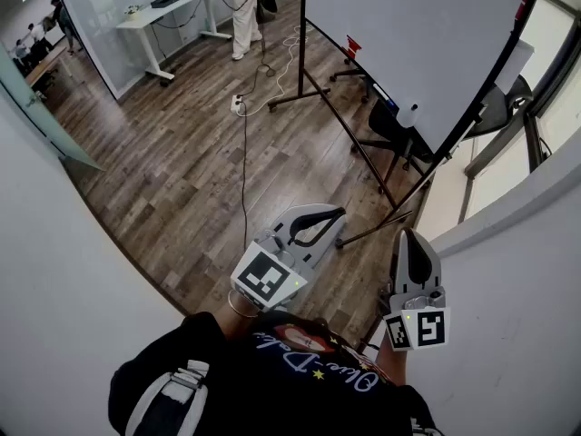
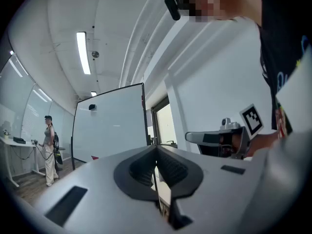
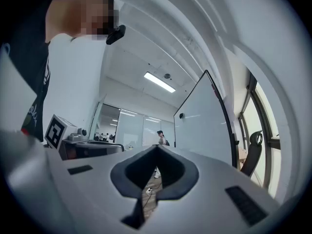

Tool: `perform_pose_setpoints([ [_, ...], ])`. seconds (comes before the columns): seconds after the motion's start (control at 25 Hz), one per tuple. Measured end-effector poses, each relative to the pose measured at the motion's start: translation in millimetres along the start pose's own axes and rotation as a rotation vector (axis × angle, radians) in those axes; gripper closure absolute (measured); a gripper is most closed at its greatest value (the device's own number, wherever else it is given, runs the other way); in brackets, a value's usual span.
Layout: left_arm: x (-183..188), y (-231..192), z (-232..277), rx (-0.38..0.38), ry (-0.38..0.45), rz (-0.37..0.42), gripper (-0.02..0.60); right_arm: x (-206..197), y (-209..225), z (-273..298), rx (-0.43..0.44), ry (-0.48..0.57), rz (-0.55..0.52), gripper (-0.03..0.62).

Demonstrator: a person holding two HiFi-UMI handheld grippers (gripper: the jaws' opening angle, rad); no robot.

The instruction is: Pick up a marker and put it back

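A large whiteboard [image 1: 408, 34] on a black stand leans at the upper right. On its ledge lie a red item [image 1: 352, 45], a blue marker [image 1: 390, 104] and a white bottle-like thing [image 1: 408, 114]. Both grippers hang in the air near my chest, well short of the board. My left gripper [image 1: 340, 214] points toward the board, its jaws shut with nothing between them [image 2: 156, 149]. My right gripper [image 1: 408, 234] is beside it, also shut and empty [image 3: 157, 147]. The whiteboard [image 2: 109, 126] stands ahead in the left gripper view.
A person [image 1: 243, 12] stands far off by a white desk [image 1: 168, 12]. A cable [image 1: 243, 143] and a power strip [image 1: 239, 104] lie on the wooden floor. A black office chair [image 1: 390, 130] sits behind the board's legs. White walls close in at left and right.
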State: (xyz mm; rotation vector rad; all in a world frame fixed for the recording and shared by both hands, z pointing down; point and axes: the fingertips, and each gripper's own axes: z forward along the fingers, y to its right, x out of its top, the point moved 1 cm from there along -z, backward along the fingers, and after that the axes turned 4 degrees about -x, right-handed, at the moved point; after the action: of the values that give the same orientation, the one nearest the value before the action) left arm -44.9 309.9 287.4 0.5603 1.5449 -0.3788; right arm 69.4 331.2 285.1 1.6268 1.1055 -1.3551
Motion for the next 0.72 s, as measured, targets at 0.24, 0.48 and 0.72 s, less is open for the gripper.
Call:
perform_pose_setpoints([
  [0.24,-1,-4,-4,0.001,-0.005,0.017,0.578,1,-5,5,0.008,-0.006,-0.009,0.594],
  [0.48,-3,-19,-13,0.030,0.003,0.015,0.578,2,-9,13,0.001,0.039,0.039,0.594],
  [0.72,-11,-38,-21,0.059,-0.007,0.009,0.578,-9,-17,34,0.022,0.011,0.024,0.594],
])
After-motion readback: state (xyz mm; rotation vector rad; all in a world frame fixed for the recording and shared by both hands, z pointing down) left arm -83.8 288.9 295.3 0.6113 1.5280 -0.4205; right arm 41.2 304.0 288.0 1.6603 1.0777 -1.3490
